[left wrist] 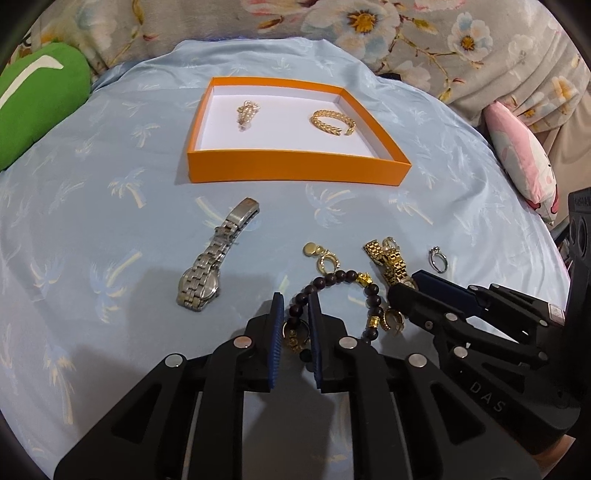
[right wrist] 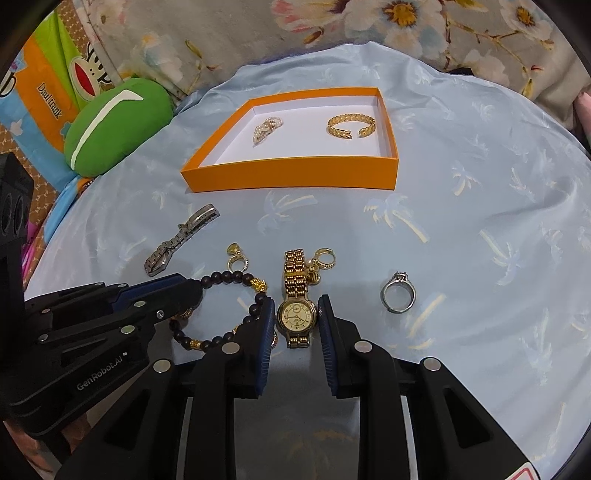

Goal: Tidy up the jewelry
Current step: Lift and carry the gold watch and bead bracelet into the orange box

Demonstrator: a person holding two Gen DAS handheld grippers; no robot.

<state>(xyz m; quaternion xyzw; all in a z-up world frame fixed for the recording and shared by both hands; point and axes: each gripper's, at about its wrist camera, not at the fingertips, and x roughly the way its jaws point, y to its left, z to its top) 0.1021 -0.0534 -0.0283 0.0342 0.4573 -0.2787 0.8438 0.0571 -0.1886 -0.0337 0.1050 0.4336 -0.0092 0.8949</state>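
1. The left claw (left wrist: 295, 317) is clenched on the near-left arc of the dark bead bracelet (left wrist: 345, 277), its blue pads pressing the beads between them; the rest of the loop, with its gold charms, lies on the light blue palm-print cloth (left wrist: 110, 221)
2. The right claw (right wrist: 297, 317) grasps the gold watch (right wrist: 296, 314) at its round pale dial, one pad at each side of the case; the watch's gold link band stretches away from the claw, flat on the cloth
3. The orange box (left wrist: 295, 168) sits farther back, open, with white inside; in it lie a pearl piece (left wrist: 246, 114) at left and a gold leaf-pattern open bangle (left wrist: 332, 122) at right, well apart
4. A silver watch (left wrist: 210, 266) lies stretched out on the cloth, left of the bead bracelet
5. Small gold earrings (left wrist: 321, 256) lie just beyond the bracelet, more gold hoops (right wrist: 323, 260) beside the gold watch band
6. A silver ring with a stone (right wrist: 398, 297) sits alone right of the gold watch
7. A green cushion (right wrist: 118, 125) lies at far left, floral fabric (left wrist: 406, 33) behind
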